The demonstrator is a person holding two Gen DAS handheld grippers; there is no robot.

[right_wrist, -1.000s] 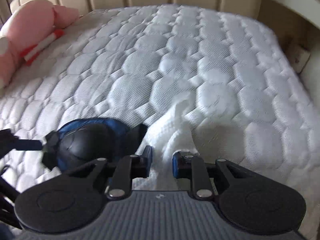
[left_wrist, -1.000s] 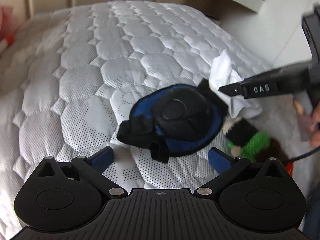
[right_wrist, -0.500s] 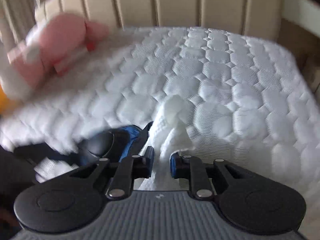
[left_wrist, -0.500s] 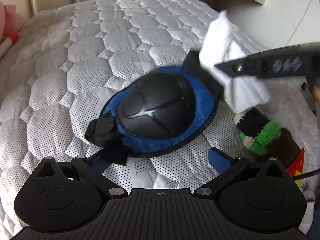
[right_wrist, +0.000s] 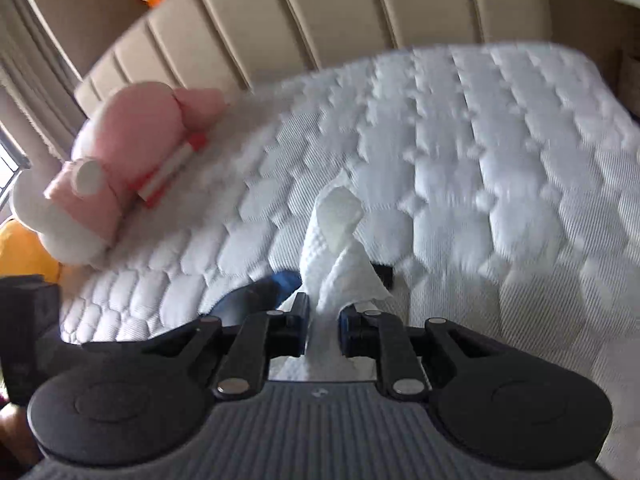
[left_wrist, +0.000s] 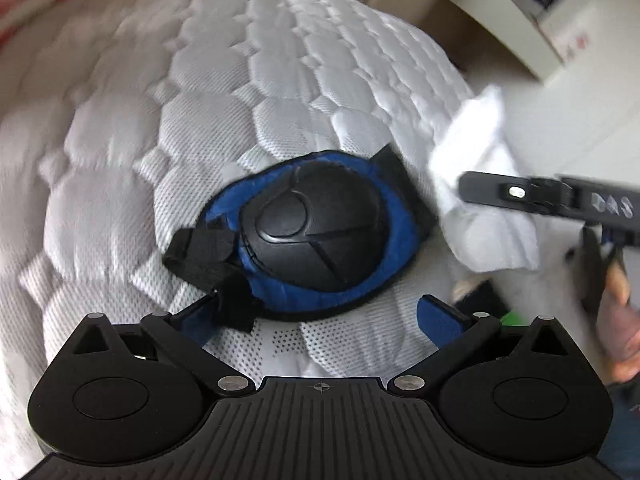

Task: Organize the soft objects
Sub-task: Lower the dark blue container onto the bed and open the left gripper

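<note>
A knee pad (left_wrist: 316, 232) lies on the mattress (left_wrist: 248, 92), just ahead of the left gripper (left_wrist: 320, 316), whose fingers reach either side of its near edge. To its right, a cloth (left_wrist: 480, 184) hangs pinched in the right gripper (right_wrist: 323, 324), off the bed. A knitted toy (left_wrist: 484, 300) lies nearer, below the cloth. A plush toy (right_wrist: 132, 148) rests far left by the headboard (right_wrist: 360, 12).
</note>
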